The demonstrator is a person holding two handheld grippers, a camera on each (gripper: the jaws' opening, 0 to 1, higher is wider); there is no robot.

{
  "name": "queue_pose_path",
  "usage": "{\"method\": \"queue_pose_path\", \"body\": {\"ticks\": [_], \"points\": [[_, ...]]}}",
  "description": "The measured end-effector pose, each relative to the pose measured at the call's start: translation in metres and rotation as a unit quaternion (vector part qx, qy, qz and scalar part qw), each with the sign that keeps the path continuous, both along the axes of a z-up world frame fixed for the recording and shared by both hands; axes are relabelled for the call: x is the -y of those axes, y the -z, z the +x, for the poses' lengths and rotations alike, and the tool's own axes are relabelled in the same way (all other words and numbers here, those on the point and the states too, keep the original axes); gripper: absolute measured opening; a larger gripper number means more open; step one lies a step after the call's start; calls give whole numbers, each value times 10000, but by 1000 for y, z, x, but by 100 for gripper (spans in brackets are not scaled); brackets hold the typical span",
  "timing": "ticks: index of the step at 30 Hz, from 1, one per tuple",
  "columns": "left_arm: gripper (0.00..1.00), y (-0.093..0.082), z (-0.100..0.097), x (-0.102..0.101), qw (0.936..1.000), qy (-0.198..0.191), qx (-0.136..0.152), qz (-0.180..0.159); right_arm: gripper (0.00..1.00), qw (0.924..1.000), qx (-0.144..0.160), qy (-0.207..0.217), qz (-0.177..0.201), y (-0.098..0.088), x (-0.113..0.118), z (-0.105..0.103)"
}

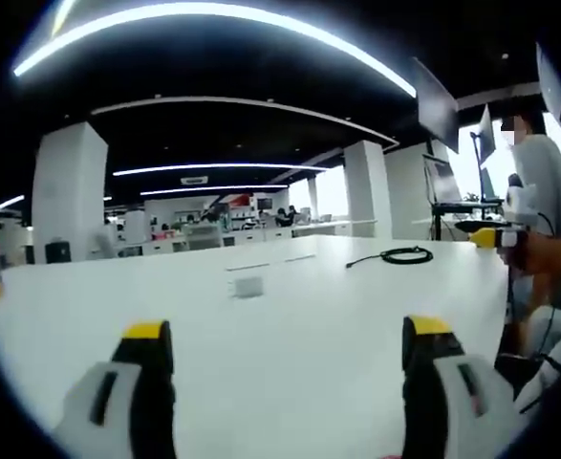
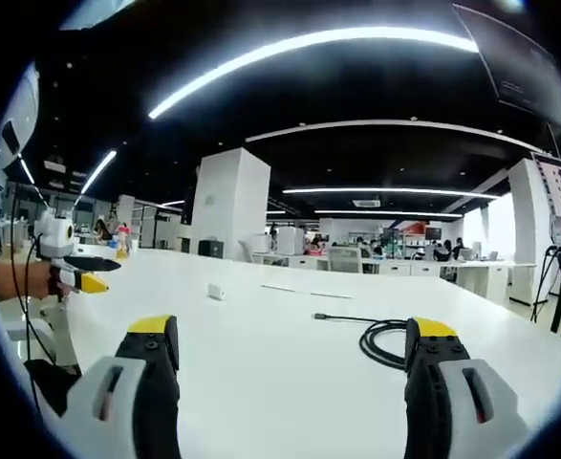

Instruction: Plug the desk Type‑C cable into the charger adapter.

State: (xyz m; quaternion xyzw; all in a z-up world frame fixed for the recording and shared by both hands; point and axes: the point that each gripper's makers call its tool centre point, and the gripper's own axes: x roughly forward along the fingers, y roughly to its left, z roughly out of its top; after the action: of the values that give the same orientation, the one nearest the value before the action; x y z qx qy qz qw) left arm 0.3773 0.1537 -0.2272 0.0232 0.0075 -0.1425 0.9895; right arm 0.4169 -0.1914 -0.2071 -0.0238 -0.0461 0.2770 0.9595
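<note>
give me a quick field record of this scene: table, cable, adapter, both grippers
table: white desk top, large, in an open office
cable: black Type-C cable, coiled on the table, one plug end trailing out flat; also seen in the left gripper view
adapter: small white charger adapter, lying on the table apart from the cable, nothing plugged in
left hand-held gripper: jaws open, holding nothing, above the table
right hand-held gripper: jaws open, holding nothing, near the coil
task status: neither item picked up yet

Open-plan office: rows of desks (image 2: 376, 263)
</note>
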Motion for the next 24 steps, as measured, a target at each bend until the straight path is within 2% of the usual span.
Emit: {"method": "queue_pose_path", "body": {"ticks": [2, 6, 17, 21, 24], "points": [[100, -4, 1, -1, 9999, -12, 110, 20, 100, 10000, 3, 17, -5, 0, 0, 1], [100, -9, 8, -3, 9999, 1, 128, -40, 100, 9997, 50, 93, 216, -6, 4, 6], [100, -10, 11, -3, 9999, -73, 132, -24, 100, 9998, 28, 184, 70, 2, 11, 7], [100, -10, 12, -1, 9999, -22, 93, 54, 100, 9997, 38, 227, 127, 1, 14, 5], [100, -8, 14, -7, 9999, -15, 84, 65, 100, 9996, 70, 244, 129, -1, 15, 4]]}}
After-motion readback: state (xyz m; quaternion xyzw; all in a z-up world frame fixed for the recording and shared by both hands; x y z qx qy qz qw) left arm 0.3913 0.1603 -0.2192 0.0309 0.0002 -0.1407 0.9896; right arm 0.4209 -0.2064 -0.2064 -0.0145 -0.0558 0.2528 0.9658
